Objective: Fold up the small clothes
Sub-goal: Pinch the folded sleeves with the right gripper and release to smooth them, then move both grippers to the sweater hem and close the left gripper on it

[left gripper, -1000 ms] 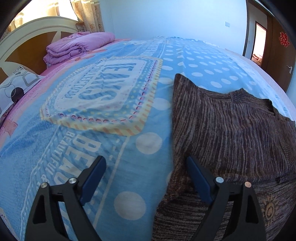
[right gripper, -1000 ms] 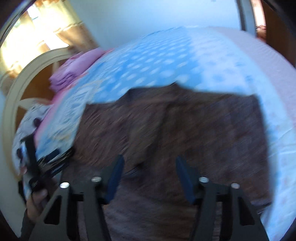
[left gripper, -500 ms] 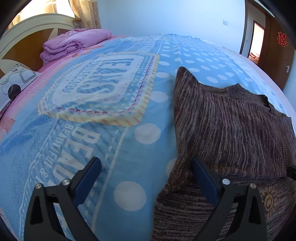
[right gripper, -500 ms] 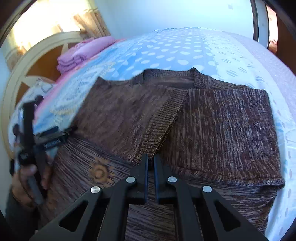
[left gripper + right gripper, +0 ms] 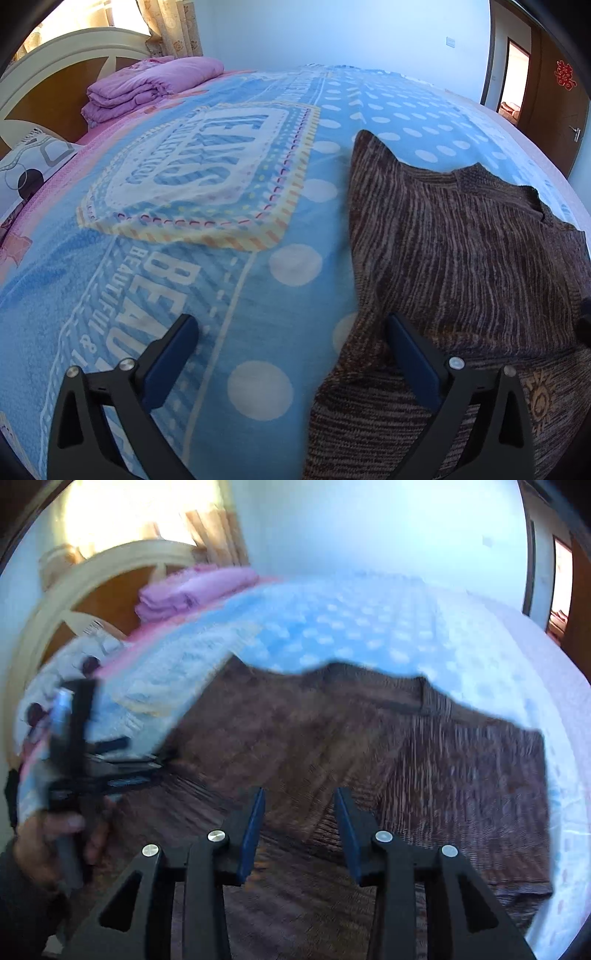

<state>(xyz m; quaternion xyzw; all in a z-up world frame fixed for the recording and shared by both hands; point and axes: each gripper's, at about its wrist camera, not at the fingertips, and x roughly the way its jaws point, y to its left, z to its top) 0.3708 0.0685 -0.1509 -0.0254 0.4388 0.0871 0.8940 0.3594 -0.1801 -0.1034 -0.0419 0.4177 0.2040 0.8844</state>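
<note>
Right wrist view: sweater (image 5: pixel 369 746) part-folded on bed (image 5: pixel 369 627), right gripper (image 5: pixel 299 812) jaws opening empty, left gripper (image 5: pixel 291 343) wide and empty; next, I'd judge, regrasp an edge.

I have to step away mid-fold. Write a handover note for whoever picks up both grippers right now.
Left gripper: jaws wide open, empty, at the brown sweater's left edge.
Right gripper: jaws opening over the sweater's middle, nothing between them.
Sweater lies on the blue blanket.
Done: both sleeves look folded in across the body.
Left: fold the body up from the hem, then neaten.
</note>
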